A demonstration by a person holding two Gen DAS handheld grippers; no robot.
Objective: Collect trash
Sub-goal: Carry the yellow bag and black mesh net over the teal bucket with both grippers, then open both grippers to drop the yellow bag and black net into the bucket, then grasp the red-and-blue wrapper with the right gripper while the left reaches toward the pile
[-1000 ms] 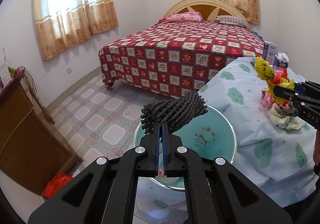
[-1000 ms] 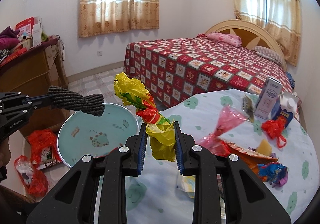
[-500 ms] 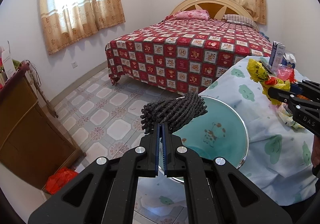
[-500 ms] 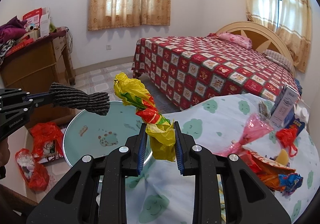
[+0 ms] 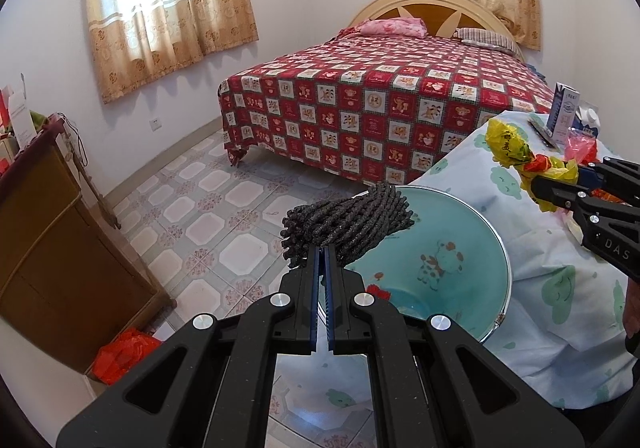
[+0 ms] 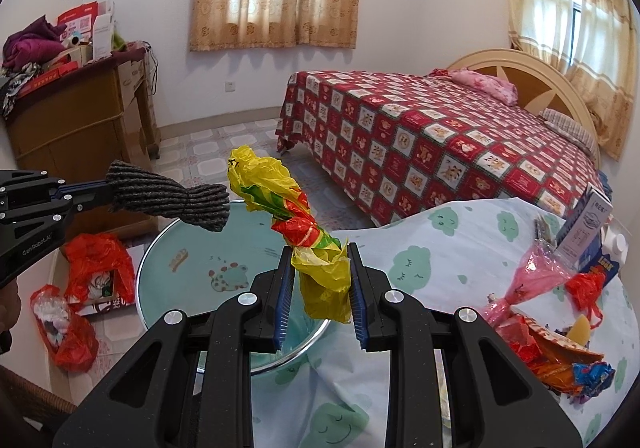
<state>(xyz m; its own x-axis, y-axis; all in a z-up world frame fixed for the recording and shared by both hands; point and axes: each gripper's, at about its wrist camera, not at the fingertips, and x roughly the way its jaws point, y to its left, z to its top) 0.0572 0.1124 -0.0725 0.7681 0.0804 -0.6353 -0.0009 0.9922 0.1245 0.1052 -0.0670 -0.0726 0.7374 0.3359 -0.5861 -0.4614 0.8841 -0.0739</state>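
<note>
The teal basin (image 6: 180, 260) stood open-mouthed beside the counter (image 6: 460, 240), and the air above it was free except for the grey ribbed cloth (image 6: 168, 200) jutting in from the left hand-held gripper (image 5: 322, 252) and the twisted yellow-and-red bag (image 6: 296, 224) rising from the right hand-held gripper (image 6: 318, 288); the two ends were near each other but apart. To the right, the counter was crowded with wrappers (image 6: 552, 344), a pink bag (image 6: 532, 272) and a carton (image 6: 584, 228). Left of the basin, red bags (image 6: 96, 260) cluttered the floor before a wooden cabinet (image 6: 72, 120). Beyond, tiled floor (image 5: 224, 204) lay bare up to the bed (image 5: 392, 100).
</note>
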